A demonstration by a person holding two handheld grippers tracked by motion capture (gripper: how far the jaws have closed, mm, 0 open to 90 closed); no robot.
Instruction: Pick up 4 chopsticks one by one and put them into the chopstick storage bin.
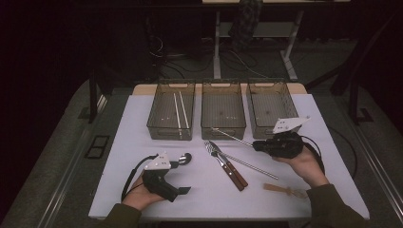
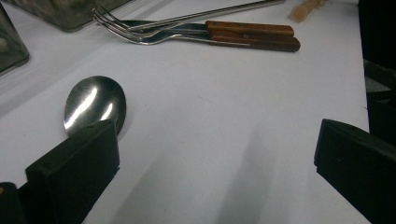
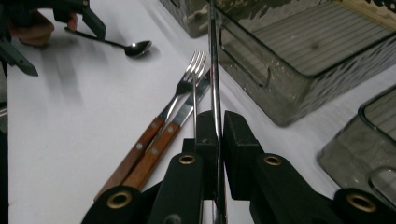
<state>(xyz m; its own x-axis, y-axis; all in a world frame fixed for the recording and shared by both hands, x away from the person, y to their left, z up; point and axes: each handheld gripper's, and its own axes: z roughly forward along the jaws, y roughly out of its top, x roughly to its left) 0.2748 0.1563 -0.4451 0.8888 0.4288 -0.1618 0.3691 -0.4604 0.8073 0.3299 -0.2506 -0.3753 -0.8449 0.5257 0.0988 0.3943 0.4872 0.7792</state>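
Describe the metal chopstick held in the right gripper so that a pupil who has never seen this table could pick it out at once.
Start at the three clear bins along the far edge of the white table. In front of the middle and right bins a thin silver chopstick slants, its near end clamped in the right gripper. Unlike the second chopstick lying flat near the wooden-handled fork, it is gripped.

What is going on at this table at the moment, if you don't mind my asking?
A person is sorting cutlery into three bins with two handheld grippers. The right gripper is shut on a metal chopstick, its tip near the middle bin. The left gripper is open beside a spoon on the table. A fork and knife and another chopstick lie on the table; two chopsticks are in the left bin.
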